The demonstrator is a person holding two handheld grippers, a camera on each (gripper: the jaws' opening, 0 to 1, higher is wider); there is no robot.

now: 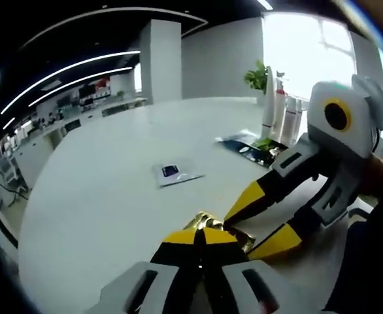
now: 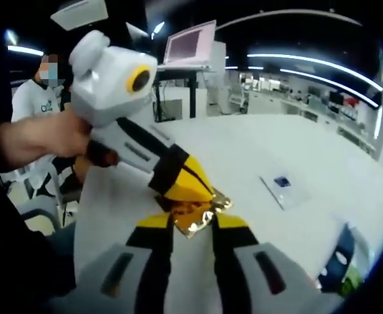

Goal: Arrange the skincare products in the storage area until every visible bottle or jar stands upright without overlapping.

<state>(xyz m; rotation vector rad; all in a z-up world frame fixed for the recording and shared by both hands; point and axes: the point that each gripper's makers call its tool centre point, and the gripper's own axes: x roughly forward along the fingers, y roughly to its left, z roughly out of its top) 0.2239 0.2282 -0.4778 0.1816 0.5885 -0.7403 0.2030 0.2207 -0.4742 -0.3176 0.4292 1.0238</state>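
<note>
Right now both grippers meet at a small gold foil sachet (image 1: 208,222) lying on the white table (image 1: 113,196). The left gripper (image 1: 203,237) has its jaws pressed together on the sachet's near edge. The right gripper (image 1: 262,226), coming in beside it, stands with its jaws a little apart, one tip touching the foil; in its own view the right gripper (image 2: 191,221) straddles the sachet (image 2: 195,212), so whether it truly grips is not clear.

Beyond the sachet lies a flat clear packet (image 1: 175,173) with a dark label, and farther off a dark packet (image 1: 253,149) and tall white bottles (image 1: 280,111) standing upright near a plant (image 1: 258,77).

Judging by its crinkled shine, the sachet is light, thin, soft and slippery; it will likely buckle rather than stand. A pinch on a sealed edge, not the bulging middle, seems the safest hold.
</note>
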